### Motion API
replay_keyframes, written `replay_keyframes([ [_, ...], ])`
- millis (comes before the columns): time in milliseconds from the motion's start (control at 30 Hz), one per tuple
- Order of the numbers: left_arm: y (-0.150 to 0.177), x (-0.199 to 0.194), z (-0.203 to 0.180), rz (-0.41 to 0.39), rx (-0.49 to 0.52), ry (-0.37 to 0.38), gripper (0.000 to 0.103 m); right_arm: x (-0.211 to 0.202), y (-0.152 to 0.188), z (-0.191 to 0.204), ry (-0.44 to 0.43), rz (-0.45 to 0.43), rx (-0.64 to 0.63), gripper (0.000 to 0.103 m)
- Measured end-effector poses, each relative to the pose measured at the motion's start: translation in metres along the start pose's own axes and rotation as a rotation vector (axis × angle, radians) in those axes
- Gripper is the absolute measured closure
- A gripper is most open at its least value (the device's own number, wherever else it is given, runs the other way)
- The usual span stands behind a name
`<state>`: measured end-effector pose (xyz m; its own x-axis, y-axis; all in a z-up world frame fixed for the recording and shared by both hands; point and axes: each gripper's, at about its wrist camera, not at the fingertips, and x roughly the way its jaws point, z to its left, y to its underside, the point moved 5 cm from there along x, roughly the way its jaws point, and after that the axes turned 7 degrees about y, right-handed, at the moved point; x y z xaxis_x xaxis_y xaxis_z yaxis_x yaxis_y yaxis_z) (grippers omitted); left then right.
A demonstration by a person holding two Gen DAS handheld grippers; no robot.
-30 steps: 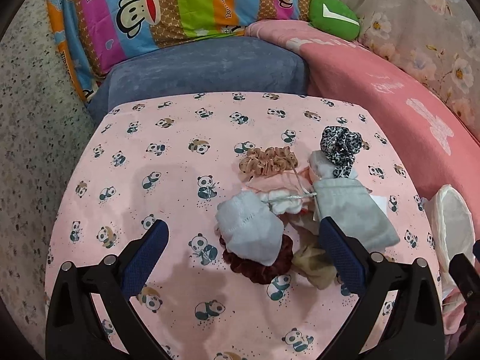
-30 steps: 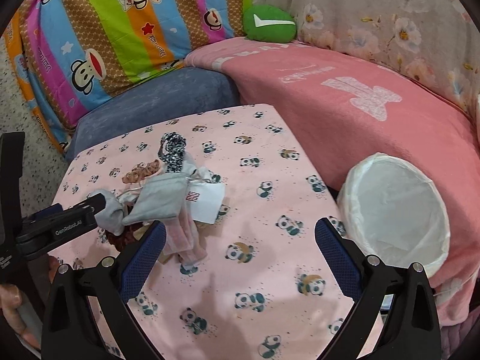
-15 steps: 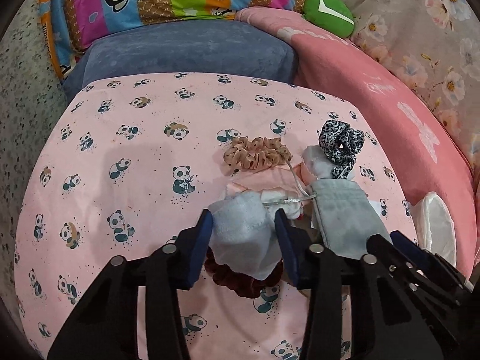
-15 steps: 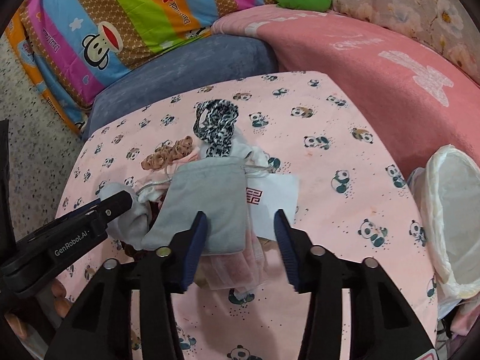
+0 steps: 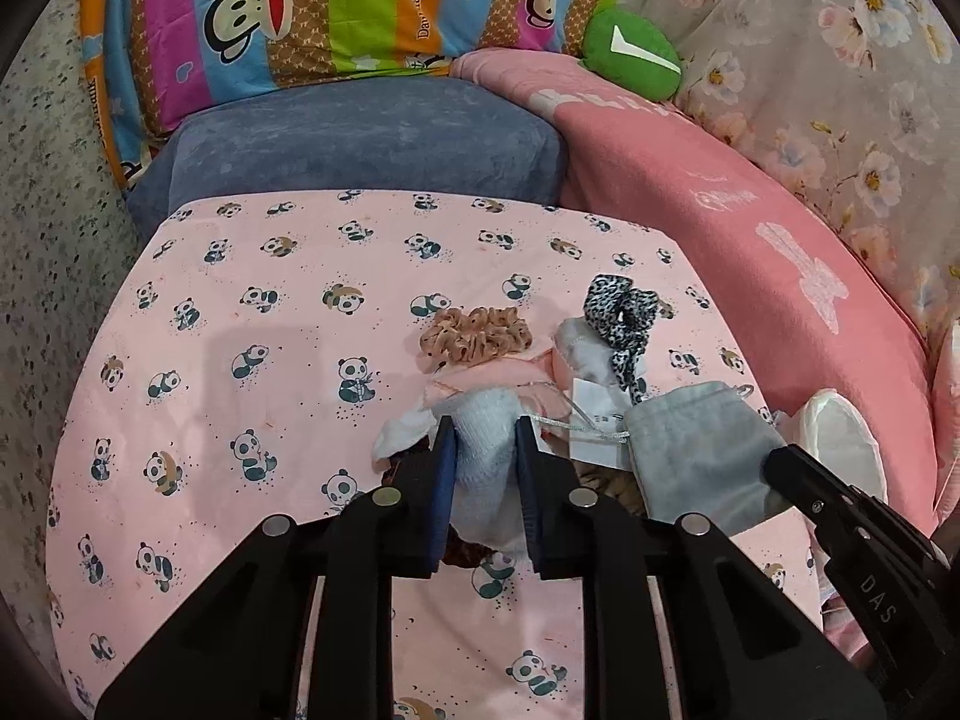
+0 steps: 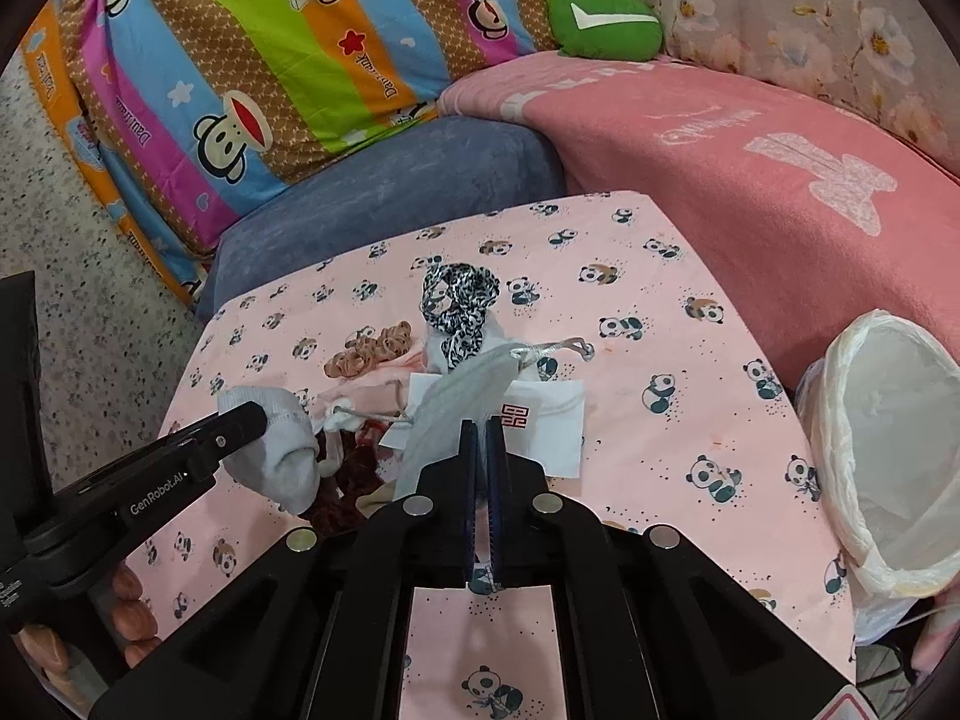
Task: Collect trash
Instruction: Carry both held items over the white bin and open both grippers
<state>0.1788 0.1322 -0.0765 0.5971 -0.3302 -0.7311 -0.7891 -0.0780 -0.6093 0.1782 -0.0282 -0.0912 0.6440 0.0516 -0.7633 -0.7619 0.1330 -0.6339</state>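
Left gripper (image 5: 485, 441) clamped on a pale blue-white sock (image 5: 483, 450), blue pads pressing both its sides — sock raised over a dark red scrunchie (image 6: 351, 477). Right gripper (image 6: 480, 438) closed tight on the lower edge of a grey drawstring pouch (image 6: 462, 402), pouch lifted off a white card with a red mark (image 6: 540, 420). Beyond the pile: tan scrunchie (image 5: 474, 333), leopard-print scrunchie (image 5: 621, 315), pink cloth (image 5: 498, 372), all on the panda-print table cover (image 5: 270, 330). White-lined trash bin (image 6: 888, 438) stands just past the table's right edge, beside the pink sofa blanket (image 6: 750, 168).
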Motion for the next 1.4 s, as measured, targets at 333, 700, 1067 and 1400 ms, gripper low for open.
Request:
replay_keyframes([
  [333,-0.006,-0.028,-0.057,-0.037,0.088,0.066,0.084,-0.062,-0.015,-0.051,0.034,-0.114,0.078,0.098],
  [700,0.004,-0.025,-0.160,-0.017,0.225,0.187,0.084,-0.107,-0.011,-0.154,0.132,-0.175,0.230,0.098],
  [1067,0.023,0.002,-0.263,0.051,0.350,0.323,0.084,-0.119,0.008,-0.242,0.216,-0.182,0.357,0.098],
  [1400,0.038,0.030,-0.320,0.110,0.422,0.373,0.081,-0.109,0.018,-0.289,0.241,-0.162,0.422,0.098],
])
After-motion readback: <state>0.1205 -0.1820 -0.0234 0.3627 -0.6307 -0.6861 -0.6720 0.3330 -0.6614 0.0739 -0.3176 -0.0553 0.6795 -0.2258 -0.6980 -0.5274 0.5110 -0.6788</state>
